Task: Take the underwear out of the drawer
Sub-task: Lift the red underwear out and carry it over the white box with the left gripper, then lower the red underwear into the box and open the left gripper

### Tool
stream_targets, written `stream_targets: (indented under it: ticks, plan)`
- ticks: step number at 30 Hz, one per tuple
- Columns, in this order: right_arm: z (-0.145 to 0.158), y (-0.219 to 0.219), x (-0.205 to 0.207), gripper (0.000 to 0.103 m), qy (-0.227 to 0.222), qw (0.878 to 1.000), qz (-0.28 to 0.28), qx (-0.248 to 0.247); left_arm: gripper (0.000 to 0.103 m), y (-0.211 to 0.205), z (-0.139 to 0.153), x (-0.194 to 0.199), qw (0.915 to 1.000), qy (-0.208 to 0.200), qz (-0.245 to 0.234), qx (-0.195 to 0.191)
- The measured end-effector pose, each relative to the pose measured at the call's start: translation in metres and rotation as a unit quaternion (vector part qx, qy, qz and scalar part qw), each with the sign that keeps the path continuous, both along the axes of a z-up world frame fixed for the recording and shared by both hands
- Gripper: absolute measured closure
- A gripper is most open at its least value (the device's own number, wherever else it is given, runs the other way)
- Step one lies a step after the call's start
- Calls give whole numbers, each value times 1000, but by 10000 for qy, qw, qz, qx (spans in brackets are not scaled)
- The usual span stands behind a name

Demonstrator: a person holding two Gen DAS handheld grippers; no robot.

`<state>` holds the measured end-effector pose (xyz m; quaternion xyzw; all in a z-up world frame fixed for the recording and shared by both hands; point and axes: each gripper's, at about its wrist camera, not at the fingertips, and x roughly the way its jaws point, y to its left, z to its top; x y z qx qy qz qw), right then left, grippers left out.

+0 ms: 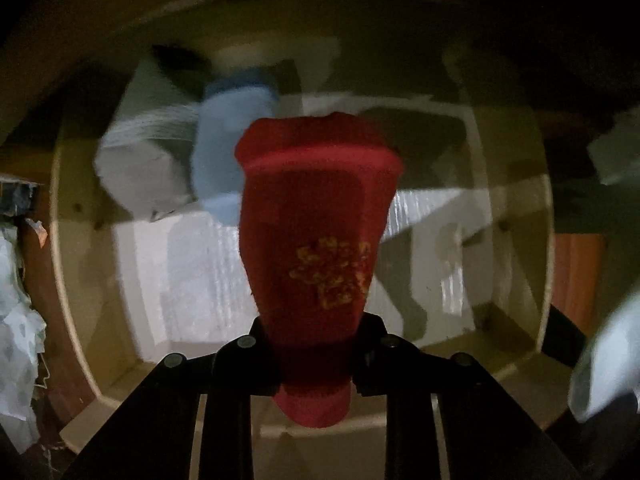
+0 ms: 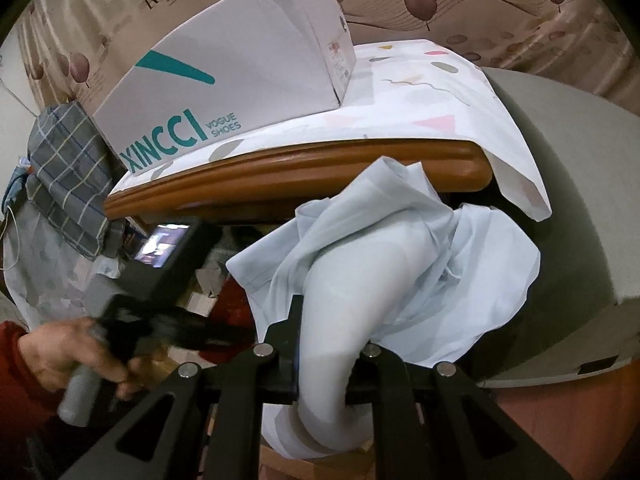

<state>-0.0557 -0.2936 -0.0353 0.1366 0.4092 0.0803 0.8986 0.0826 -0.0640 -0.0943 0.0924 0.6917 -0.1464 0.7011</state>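
Note:
In the left wrist view my left gripper (image 1: 316, 360) is shut on a folded red garment (image 1: 316, 216) with a gold print, which hangs above the open drawer (image 1: 60, 240). Inside the drawer lie a light blue folded piece (image 1: 232, 140) and a white folded piece (image 1: 140, 168) at the far left. In the right wrist view my right gripper (image 2: 324, 364) is shut on pale blue underwear (image 2: 400, 256), bunched and draped in front of the fingers. A hand in a red sleeve holds the left gripper (image 2: 152, 300) at the lower left of that view.
A white shoe box (image 2: 240, 68) stands on a patterned cloth (image 2: 420, 92) over the wooden cabinet top (image 2: 300, 168). A checked grey cloth (image 2: 68, 168) hangs at the left. A grey surface (image 2: 568, 200) lies to the right. Pale patterned fabric (image 1: 16, 320) lies beside the drawer.

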Motion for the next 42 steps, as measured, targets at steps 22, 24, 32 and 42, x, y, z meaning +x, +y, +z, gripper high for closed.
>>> stream_targets:
  ticks: [22,24,32,42]
  plan:
    - [-9,12,8,92,161,9995,38,-283,81,77,141,-68,9870,-1583,67,-277]
    - [-10,12,8,92,187,9995,36,-268,81,85,162,-68,9831,-1805,91,-307]
    - [-9,13,7,92,172,9993,-22,-335,81,109,251,-44,9635,-2607,332,-506]
    - [-9,6,7,92,199,9991,-166,-340,81,93,329,29,9426,-3232,374,-757]
